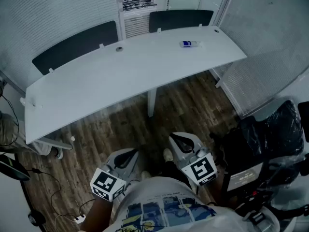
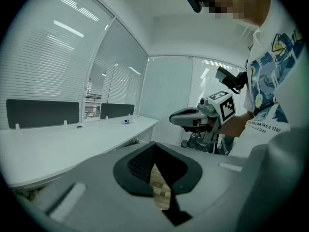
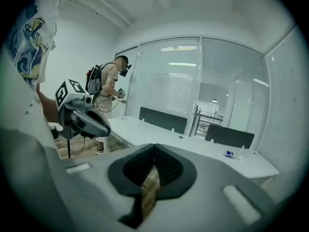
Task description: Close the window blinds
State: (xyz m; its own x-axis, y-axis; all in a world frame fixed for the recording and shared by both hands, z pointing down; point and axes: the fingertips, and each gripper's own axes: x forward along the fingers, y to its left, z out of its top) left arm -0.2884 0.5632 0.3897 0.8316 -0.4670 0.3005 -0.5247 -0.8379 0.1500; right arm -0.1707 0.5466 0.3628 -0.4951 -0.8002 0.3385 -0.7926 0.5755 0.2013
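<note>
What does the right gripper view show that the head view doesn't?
Only the right gripper view: a second person wearing a backpack, standing at the far end of the desk. Only the head view: the marker cube on the right gripper, and a black plastic-wrapped object on the floor beside it. Both: the long white desk, the small blue item on it, the dark panels behind it, and the left gripper.
</note>
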